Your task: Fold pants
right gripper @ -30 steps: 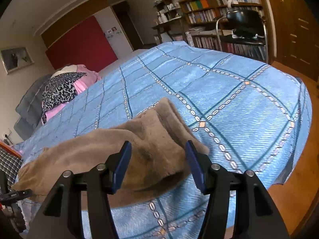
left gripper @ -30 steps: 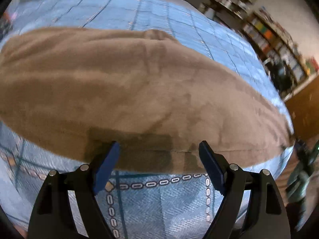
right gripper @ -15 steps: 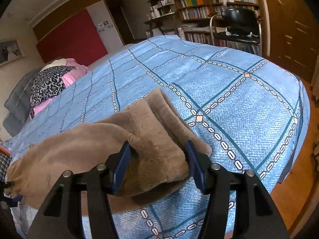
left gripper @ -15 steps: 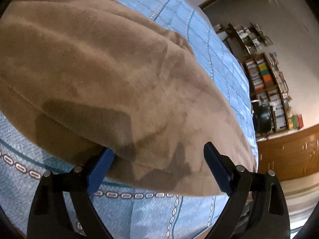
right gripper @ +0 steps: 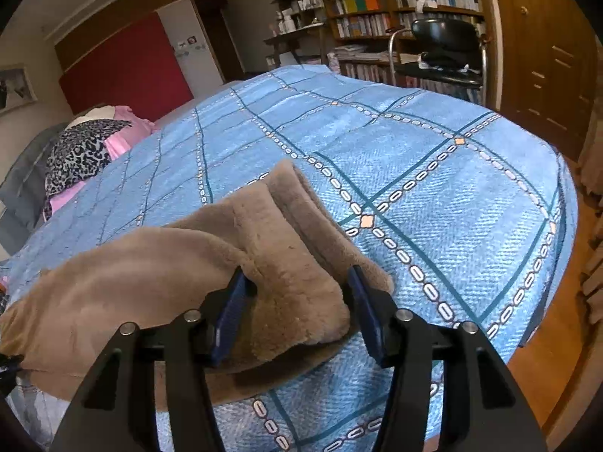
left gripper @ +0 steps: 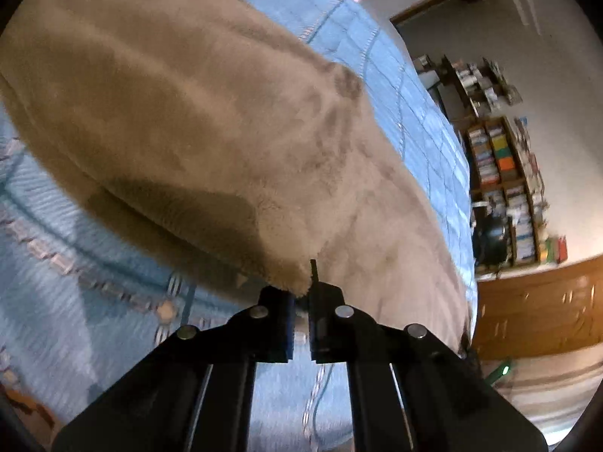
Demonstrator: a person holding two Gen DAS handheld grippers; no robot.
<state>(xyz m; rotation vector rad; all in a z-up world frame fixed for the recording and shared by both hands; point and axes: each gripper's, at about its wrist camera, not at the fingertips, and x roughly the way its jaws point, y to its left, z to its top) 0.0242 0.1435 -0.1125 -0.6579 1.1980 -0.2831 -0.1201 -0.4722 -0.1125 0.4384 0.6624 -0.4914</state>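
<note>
The brown pants [right gripper: 158, 286] lie along the bed's [right gripper: 433, 173] near edge. The left claw [left gripper: 300, 293] pinches their hem; the right claw [right gripper: 297, 301] is closing around the cuff. A shallow bite could slip off the plush fabric.

The left gripper [left gripper: 299, 293] is clamped tight, angled downward; the right gripper [right gripper: 297, 301] is closing, half-spread, likewise tilted down.

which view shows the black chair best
The right wrist view: the black chair stands beyond the bed, by the bookshelves, its seat, back and metal frame clear. The left wrist view shows it only as a small dark blur at the shelves.
</note>
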